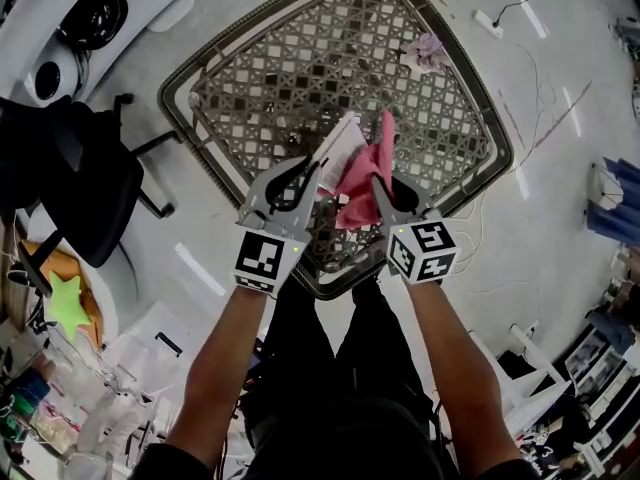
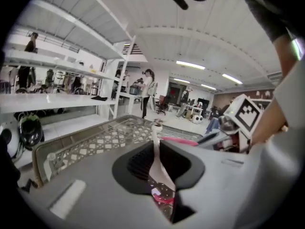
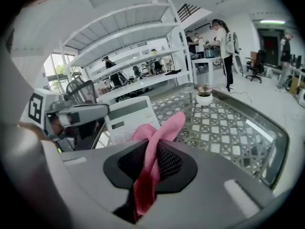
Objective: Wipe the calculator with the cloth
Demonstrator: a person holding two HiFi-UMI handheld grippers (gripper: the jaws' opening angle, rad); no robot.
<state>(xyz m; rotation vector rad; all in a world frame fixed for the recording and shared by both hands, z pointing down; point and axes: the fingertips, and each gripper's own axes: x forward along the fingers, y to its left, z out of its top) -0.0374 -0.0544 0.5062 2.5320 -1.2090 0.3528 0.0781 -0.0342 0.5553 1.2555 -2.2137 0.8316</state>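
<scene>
Jaws clamped tight, left gripper (image 1: 305, 176) on the calculator (image 1: 340, 145), right gripper (image 1: 385, 193) on the cloth (image 1: 365, 173), so I'd brace one and sweep flat.

A black chair (image 1: 85, 183) is set on the pale floor (image 1: 570, 48) — white shelves (image 2: 52, 61) are seen under ceiling light strips (image 2: 190, 65).
</scene>
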